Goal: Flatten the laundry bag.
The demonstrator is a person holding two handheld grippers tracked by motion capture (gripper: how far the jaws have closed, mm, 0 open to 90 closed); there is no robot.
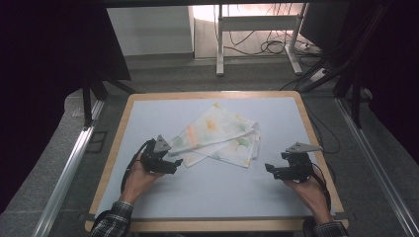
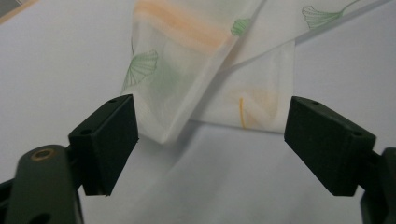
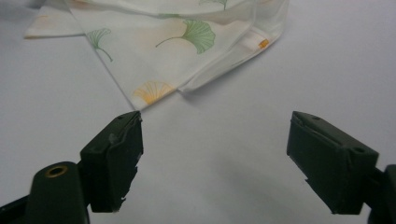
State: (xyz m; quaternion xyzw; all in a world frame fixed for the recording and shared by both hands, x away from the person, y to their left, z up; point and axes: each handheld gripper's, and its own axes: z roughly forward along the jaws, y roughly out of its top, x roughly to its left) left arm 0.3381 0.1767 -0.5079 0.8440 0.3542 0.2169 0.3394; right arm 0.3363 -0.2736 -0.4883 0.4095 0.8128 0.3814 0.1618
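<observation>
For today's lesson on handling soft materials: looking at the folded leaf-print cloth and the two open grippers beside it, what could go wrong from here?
1. The cloth lies in overlapping layers; the left gripper, open at its near corner, may pinch just one layer or all of them.
2. The right gripper stands apart from the cloth; one-sided pulling could drag it across the table.

A pale table (image 1: 148, 118) with a wooden rim is seen; behind it, cables (image 1: 269, 47) are laid on the floor by a white desk frame (image 1: 220, 39).
</observation>
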